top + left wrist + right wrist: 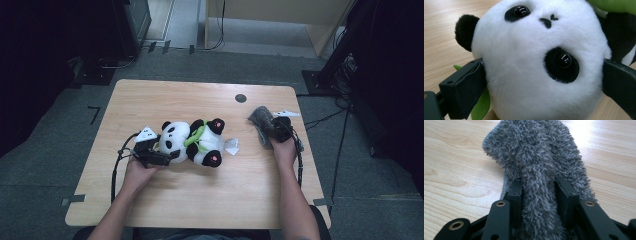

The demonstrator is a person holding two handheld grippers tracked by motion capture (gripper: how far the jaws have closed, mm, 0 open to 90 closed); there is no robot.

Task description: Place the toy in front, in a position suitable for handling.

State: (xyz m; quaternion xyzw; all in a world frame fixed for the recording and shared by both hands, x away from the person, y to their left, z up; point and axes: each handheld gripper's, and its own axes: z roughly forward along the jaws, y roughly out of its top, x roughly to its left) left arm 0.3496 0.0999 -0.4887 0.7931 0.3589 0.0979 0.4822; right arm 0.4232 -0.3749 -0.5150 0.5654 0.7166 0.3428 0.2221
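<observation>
Pale wooden tabletop point(165, 95) carries a black-and-white plush panda point(192, 141) and a grey fuzzy cloth point(260, 121). Left gripper point(167, 158) stands fully spread around the panda's head; right gripper point(539, 192) pinches the cloth. Both items are soft and light; grasp deep into the pile.

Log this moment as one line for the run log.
left tongs: open around panda toy head | right tongs: pinching grey fuzzy cloth | both on wooden table

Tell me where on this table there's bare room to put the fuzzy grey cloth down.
The near half of the table, between the two forearms, is bare wood. So is the far strip behind the panda toy, up to the dark round hole. The middle is crowded: panda, its white tag, left tool. The grey cloth in the right tool fills the right edge.
</observation>
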